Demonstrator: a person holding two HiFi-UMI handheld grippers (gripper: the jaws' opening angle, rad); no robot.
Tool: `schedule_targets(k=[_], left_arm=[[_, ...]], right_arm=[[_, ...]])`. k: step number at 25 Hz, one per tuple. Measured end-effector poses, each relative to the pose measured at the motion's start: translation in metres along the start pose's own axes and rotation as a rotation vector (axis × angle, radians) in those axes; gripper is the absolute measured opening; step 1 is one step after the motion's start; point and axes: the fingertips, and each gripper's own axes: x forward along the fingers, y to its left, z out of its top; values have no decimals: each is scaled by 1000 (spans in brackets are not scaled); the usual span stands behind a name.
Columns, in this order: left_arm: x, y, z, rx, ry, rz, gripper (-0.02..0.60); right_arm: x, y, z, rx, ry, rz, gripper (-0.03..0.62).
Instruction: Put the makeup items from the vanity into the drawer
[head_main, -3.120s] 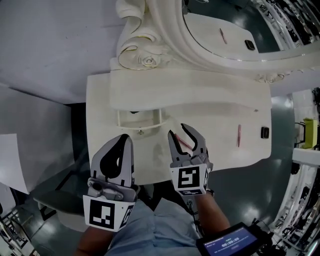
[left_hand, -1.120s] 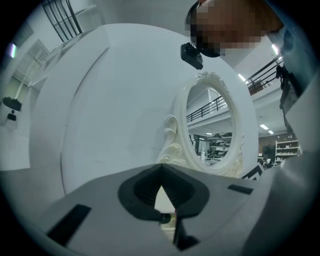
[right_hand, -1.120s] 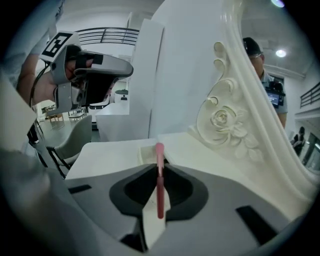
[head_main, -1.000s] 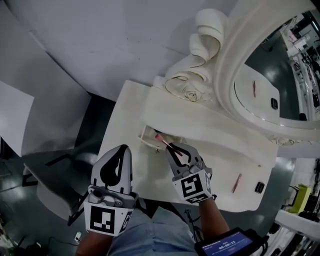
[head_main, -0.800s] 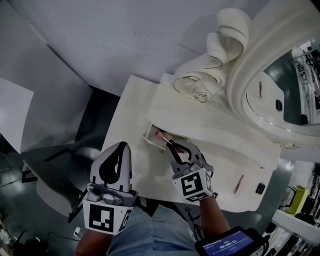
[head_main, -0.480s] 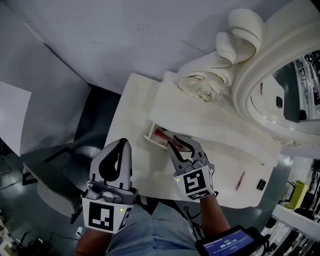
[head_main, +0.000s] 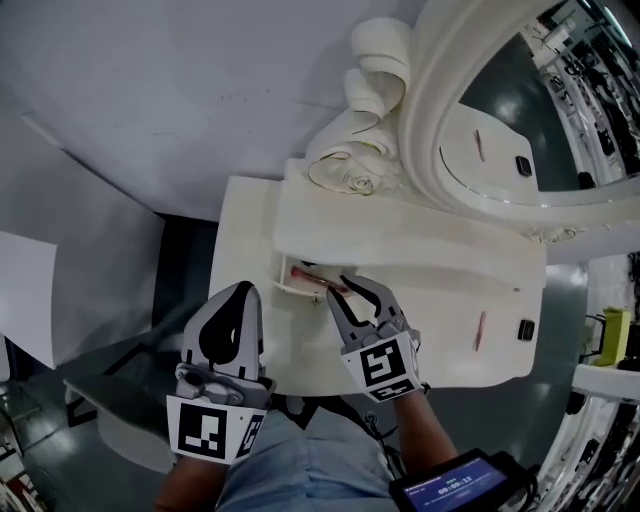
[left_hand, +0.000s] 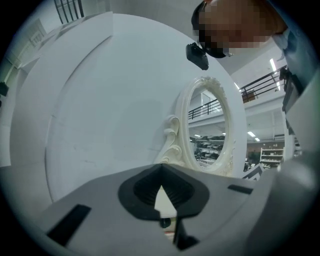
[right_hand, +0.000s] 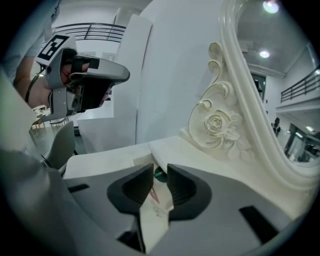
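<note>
**A:** How far along is this looking?

**B:** About a third, I'm judging. 1 pink pencil (right_hand: 154, 194) is lying inside the open drawer (head_main: 298, 291), so that item is looking delivered. 2 things are still sitting out on the vanity top (head_main: 420, 340): a second pink pencil (head_main: 480, 330) and a small dark item (head_main: 524, 330) just beside it, both well apart from the drawer, toward the right end.

**A:** What are the tongs doing?

**B:** The right tongs (head_main: 338, 288) are hanging tilted down over the drawer. Their jaws have just been opening and are standing a little apart. The pencil is showing through the gap below them, but the pads are not pressing on it, so I'm reading it as let go. The left tongs (head_main: 245, 292) are hovering off to the side with their tips meeting and nothing between them.

**A:** And how is the pencil looking?

**B:** It is looking thin, straight and pinkish red, and it is resting flat on the drawer floor. Something small and green is showing beyond it, too small to name.
</note>
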Motion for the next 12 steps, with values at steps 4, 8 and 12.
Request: schedule_targets(k=[4,8,12], left_arm=[[6,-20,6,18,-6,-99,0],[17,-57,5,16,14,-251,0],[31,-107,-5,10,30,-373,0]], right_arm=[[-23,-10,-2,85,-14,-94,78],[-61,-29,-21,213,6,-264,77],[-108,-55,-60,320,27,-398,77]])
